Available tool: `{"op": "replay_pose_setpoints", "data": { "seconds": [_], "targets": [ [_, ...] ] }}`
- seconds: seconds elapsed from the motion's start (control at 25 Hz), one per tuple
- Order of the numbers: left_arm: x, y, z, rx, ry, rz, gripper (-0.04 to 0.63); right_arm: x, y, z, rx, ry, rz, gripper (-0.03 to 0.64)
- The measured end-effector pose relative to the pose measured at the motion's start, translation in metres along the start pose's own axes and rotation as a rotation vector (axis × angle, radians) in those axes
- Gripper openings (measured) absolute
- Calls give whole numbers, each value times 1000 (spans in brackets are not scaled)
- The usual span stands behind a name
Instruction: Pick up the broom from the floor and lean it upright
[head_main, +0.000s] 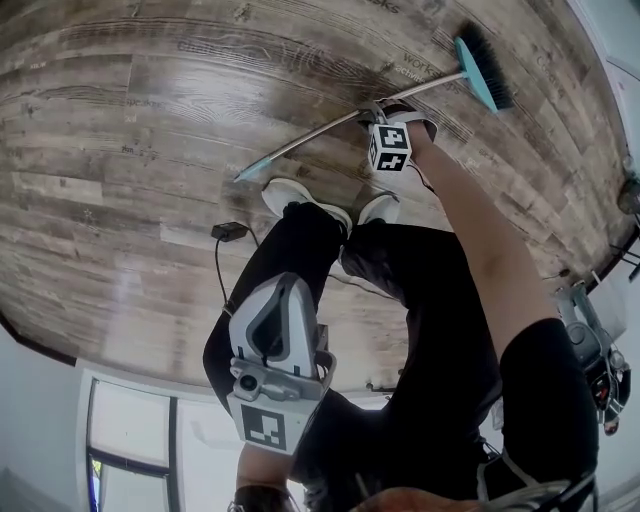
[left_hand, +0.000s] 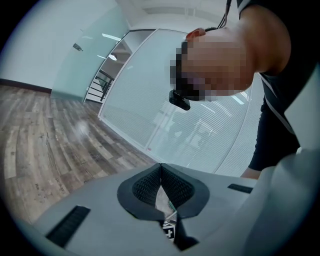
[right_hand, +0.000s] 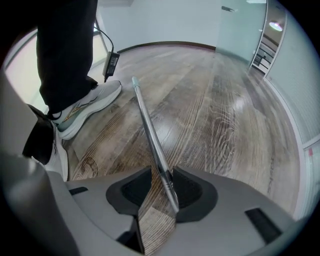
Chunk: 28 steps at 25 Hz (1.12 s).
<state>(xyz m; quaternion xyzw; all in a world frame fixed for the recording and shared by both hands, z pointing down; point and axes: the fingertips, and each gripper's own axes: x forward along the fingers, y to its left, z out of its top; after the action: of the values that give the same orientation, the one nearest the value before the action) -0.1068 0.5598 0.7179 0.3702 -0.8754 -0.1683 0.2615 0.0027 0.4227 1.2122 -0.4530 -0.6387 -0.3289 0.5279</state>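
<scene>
Broom (head_main: 310, 140) is seen in the head view lying flat on the wooden floor (head_main: 120, 120). Its teal head with dark bristles (head_main: 483, 65) is toward the upper right, and its metal handle runs down-left to a teal end cap (head_main: 247, 174). The right tongs (head_main: 385, 108) are held down over the handle about midway along it, with the marker cube turned to the camera. The left tongs (head_main: 283, 290) are held nearer the camera, over the person's dark trouser leg, well apart from the broom. White shoes (head_main: 305, 200) are planted just beside the handle. A black power adapter (head_main: 230, 232) with its cable lies on the floor near them.

In the left gripper view, the left tongs (left_hand: 161, 170) are shown closed together, the ribbed pads meeting at the tips with nothing gripped between them. More wooden floor (left_hand: 45, 145), a glass wall (left_hand: 150, 100) and a staircase (left_hand: 100, 82) are seen beyond.

In the right gripper view, the right tongs (right_hand: 161, 186) are shown apart, with the broom handle (right_hand: 149, 132) passing between the pads. The handle is set close against the pad at the view's right. Bare floor (right_hand: 225, 115) is visible between it and the other pad, so it is not clamped. The end cap (right_hand: 134, 79) rests on the floor near a white shoe (right_hand: 87, 107), and the power adapter (right_hand: 113, 61) lies beyond.
</scene>
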Motion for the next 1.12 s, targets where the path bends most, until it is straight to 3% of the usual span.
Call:
{"op": "replay_pose_setpoints", "data": {
  "seconds": [0.12, 0.24, 0.4, 0.48, 0.68, 0.88, 1.12],
  "targets": [
    [-2, -5, 6, -40, -26, -23, 18, 7, -5, -5, -13, 61, -26, 139],
    [-6, -10, 7, -28, -36, -43, 18, 10, -8, -8, -23, 127, 12, 130],
    [-16, 4, 7, -106, -44, 9, 18, 4, -10, -4, -83, 145, 2, 100],
    [-21, 0, 7, -83, -50, 6, 18, -3, -14, 5, -97, 127, -23, 91],
    [-32, -1, -3, -94, -24, 23, 18, -27, -15, 24, 7, 72, -72, 81],
    [-36, -15, -15, -75, 3, 32, 18, -91, -24, 54, 163, -90, -152, 80],
    [-48, -56, -12, -19, 75, -62, 18, -187, -16, 74, 277, -189, -192, 78]
  ]
}}
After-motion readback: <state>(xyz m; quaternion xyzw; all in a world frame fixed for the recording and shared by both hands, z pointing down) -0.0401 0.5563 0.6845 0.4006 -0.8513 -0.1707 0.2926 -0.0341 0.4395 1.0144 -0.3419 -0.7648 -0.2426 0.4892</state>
